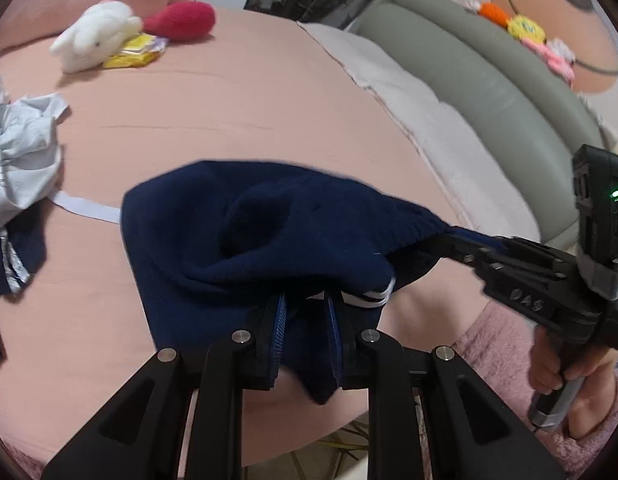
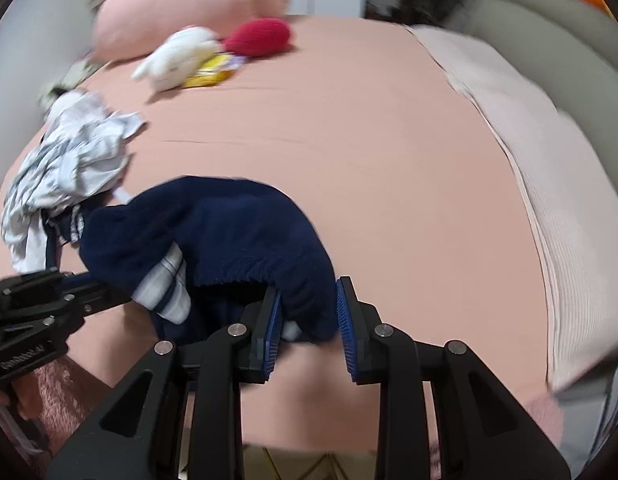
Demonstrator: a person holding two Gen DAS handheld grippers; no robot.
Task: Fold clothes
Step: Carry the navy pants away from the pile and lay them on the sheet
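A navy knit garment with white stripes lies bunched on the pink bed near its front edge; it also shows in the right wrist view. My left gripper is shut on its near hem. My right gripper is closed on the garment's right ribbed edge, and it shows in the left wrist view coming in from the right. The left gripper shows in the right wrist view at the garment's left side.
A crumpled pile of white and navy clothes lies at the left. A white plush rabbit, a red plush toy and a yellow packet sit at the far end by a pink pillow. A light blanket and a grey bed frame run along the right.
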